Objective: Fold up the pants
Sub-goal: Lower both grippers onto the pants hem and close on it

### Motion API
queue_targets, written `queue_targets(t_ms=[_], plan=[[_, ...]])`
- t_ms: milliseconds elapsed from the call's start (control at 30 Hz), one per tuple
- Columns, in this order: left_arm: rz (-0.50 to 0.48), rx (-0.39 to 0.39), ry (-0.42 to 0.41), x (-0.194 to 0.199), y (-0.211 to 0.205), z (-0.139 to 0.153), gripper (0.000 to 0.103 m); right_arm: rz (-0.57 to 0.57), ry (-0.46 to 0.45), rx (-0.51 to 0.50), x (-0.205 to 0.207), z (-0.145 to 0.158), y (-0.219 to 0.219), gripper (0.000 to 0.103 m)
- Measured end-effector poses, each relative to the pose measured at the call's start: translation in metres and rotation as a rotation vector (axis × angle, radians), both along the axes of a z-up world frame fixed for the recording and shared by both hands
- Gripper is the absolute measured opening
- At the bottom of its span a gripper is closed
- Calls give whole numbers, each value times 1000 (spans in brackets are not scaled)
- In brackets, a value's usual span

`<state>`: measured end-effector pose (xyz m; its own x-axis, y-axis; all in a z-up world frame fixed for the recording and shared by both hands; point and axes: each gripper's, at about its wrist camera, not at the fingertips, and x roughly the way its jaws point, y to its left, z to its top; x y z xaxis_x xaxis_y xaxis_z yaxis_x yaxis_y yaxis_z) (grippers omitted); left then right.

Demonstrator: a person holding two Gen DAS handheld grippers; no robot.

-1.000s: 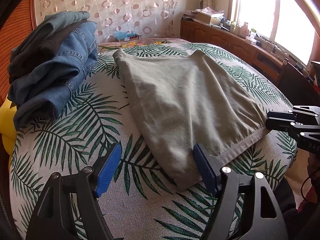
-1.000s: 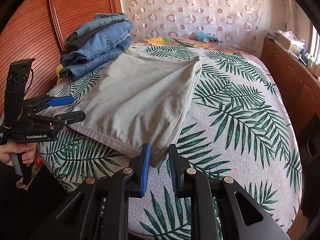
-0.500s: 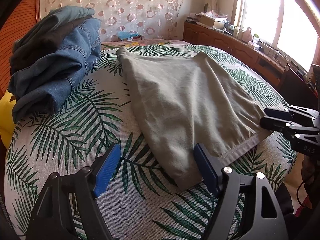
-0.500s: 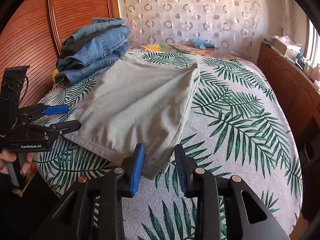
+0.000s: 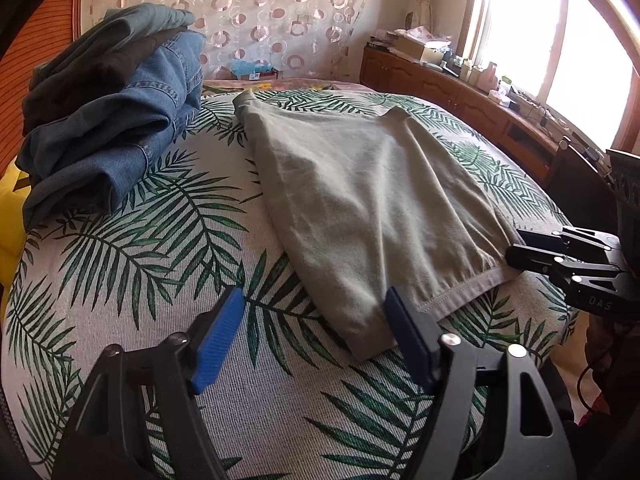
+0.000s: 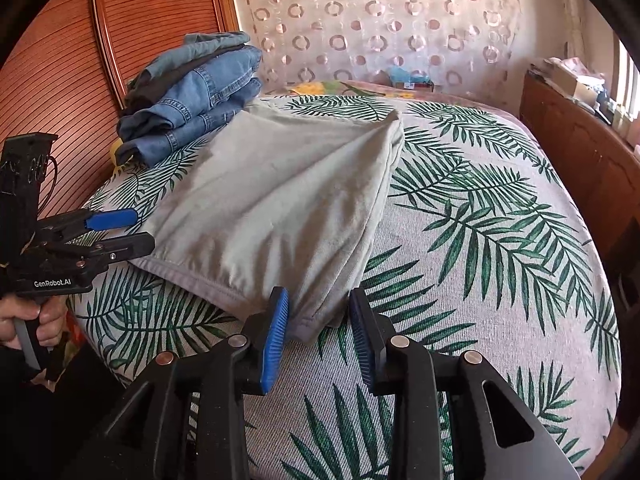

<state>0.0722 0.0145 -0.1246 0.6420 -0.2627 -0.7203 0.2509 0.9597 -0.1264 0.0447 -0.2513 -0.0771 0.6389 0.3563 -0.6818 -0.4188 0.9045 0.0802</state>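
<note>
Khaki-green cotton pants (image 5: pixel 360 200), already folded flat, lie on the palm-leaf print bedspread (image 5: pixel 140 240) beside a stack of folded blue denim jeans (image 5: pixel 112 120). Left gripper (image 5: pixel 316 332) gapes wide at the near waistband corner; right gripper (image 6: pixel 318 328) half-open straddles the other corner, neither holding anything, likely set for the next fold.

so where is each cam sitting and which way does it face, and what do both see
Left wrist: sits on the left gripper, looking along its open fingers across the bed at the near-left corner of the grey-green pants; the right gripper shows at right.
Right wrist: sits on the right gripper, looking at the pants' near-right corner; the left gripper and the hand holding it show at left.
Shared: pants, bed, folded jeans stack.
</note>
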Motion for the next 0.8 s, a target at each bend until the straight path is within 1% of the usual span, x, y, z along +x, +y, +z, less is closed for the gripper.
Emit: queue_targets(t_ms=[33, 100, 133, 200, 233, 333, 433, 533, 600, 667, 733, 800], plan=[[-11, -16, 1, -2, 0, 1, 63, -1, -1, 0, -1, 0, 1, 33], [-21, -33, 3, -5, 1, 2, 53, 2, -5, -4, -1, 0, 1, 33], [-27, -38, 4, -6, 1, 2, 51, 3, -5, -1, -1, 0, 0, 33], [-36, -48, 9, -8, 0, 3, 42, 1, 0, 8, -1, 0, -1, 33], [-45, -55, 12, -10, -2, 3, 40, 1, 0, 8, 0, 0, 0, 33], [-74, -63, 19, -13, -8, 4, 38, -1, -4, 9, -1, -1, 1, 33], [-82, -56, 17, -13, -12, 3, 37, 0, -9, 9, -2, -1, 3, 33], [-82, -65, 18, -12, -12, 3, 32, 3, -12, 16, -3, -2, 2, 32], [-84, -60, 16, -12, -13, 3, 29, 5, -13, 17, -3, -2, 3, 30], [-82, -54, 14, -13, -13, 4, 29, 7, -13, 17, -3, -3, 3, 30], [-80, -68, 22, -11, -11, 3, 29, 11, -10, 26, -3, -3, 2, 29], [-88, -66, 25, -10, -11, 3, 29, 13, -3, 40, -1, -3, 0, 29]])
